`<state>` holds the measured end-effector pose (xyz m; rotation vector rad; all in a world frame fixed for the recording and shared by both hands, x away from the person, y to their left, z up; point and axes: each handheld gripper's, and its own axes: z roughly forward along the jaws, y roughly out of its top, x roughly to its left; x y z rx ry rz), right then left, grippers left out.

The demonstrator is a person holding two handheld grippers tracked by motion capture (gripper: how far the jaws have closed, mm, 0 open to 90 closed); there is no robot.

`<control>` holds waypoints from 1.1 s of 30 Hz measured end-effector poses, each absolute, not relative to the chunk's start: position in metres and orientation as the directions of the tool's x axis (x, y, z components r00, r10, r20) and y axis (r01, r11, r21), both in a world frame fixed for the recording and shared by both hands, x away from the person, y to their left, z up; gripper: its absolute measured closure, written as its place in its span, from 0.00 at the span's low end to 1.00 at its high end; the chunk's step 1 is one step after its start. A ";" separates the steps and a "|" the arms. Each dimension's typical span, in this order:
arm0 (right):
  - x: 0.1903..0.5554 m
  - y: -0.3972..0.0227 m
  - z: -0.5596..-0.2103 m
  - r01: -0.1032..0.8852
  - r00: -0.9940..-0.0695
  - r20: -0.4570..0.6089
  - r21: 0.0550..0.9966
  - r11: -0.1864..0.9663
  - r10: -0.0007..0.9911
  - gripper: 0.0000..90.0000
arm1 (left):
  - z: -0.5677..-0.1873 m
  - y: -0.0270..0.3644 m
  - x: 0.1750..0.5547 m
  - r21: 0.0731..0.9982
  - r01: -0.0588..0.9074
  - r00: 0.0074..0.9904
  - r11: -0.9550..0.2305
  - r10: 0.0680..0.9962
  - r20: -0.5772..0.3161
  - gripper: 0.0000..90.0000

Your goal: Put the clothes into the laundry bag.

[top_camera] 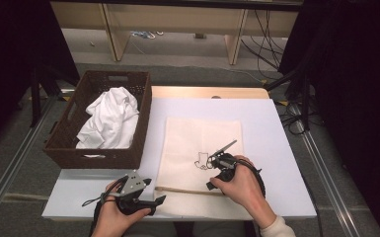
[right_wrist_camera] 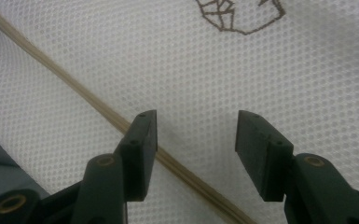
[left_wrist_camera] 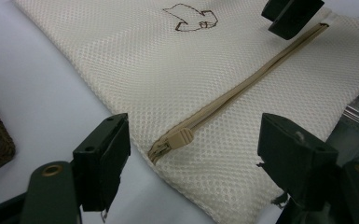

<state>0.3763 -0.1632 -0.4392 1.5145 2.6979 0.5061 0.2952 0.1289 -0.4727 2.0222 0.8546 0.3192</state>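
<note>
I note my left gripper released, jaws spread either side of the tan zipper pull at the near-left end of the cream mesh zippered laundry bag. My right gripper is likewise released, hovering above the zipper line. The bag lies flat on the white table. Farther left stands a dark woven basket holding white cloth.
</note>
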 end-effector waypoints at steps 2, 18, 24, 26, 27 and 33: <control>0.376 -0.158 -0.441 0.813 -0.564 0.153 0.274 0.513 0.812 0.55 | -0.472 0.129 0.295 0.811 0.449 0.728 -0.375 0.680 -0.089 0.28; 0.373 -0.145 -0.449 0.805 -0.583 0.135 0.230 0.547 0.801 0.53 | -0.473 0.127 0.294 0.813 0.454 0.727 -0.364 0.679 -0.102 0.29; 0.374 -0.144 -0.454 0.798 -0.593 0.122 0.224 0.560 0.796 0.52 | -0.474 0.127 0.295 0.813 0.455 0.728 -0.364 0.677 -0.105 0.29; 0.373 -0.143 -0.455 0.799 -0.592 0.126 0.220 0.559 0.796 0.52 | -0.474 0.126 0.294 0.819 0.461 0.722 -0.343 0.682 -0.120 0.29; 0.373 -0.143 -0.455 0.802 -0.588 0.122 0.213 0.558 0.799 0.52 | -0.475 0.126 0.294 0.822 0.458 0.722 -0.338 0.681 -0.122 0.29; 0.373 -0.143 -0.455 0.800 -0.592 0.118 0.204 0.564 0.797 0.53 | -0.475 0.127 0.295 0.814 0.456 0.729 -0.360 0.675 -0.110 0.29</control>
